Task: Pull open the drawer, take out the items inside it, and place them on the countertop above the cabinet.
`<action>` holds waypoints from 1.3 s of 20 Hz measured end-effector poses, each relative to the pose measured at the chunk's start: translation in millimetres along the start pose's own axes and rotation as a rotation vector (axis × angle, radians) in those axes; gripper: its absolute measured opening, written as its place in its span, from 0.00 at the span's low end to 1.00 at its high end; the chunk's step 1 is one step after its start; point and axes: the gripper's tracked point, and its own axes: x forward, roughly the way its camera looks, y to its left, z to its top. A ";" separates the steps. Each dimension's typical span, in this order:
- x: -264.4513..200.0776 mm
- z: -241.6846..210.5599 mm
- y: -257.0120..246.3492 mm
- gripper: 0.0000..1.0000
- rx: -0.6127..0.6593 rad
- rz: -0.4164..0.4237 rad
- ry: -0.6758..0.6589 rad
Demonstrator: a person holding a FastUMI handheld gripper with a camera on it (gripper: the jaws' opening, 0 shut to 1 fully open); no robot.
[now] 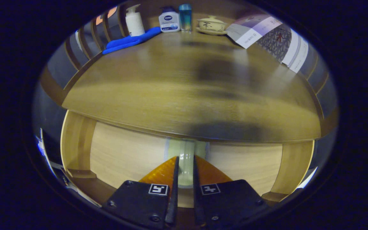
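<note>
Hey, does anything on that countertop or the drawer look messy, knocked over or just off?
Nothing stands out. The pump bottle, lotion bottle and blue bottle stand upright at the back of the countertop, beside a lidded teacup. The gripper is closed on the drawer handle.

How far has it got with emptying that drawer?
Early days. Done: nothing from the drawer is visibly out yet; the countertop carries bottles, a blue cloth and a lidded cup at its back. In hand: the gripper closes around the drawer handle. Left: pulling it open, lifting items out.
</note>
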 end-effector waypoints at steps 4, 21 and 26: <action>-10.8 -11.8 3.6 0.23 -0.006 0.021 0.010; -115.7 -6.9 -13.9 0.23 -0.054 0.017 -0.099; -136.9 7.2 -19.8 0.23 -0.050 0.024 -0.129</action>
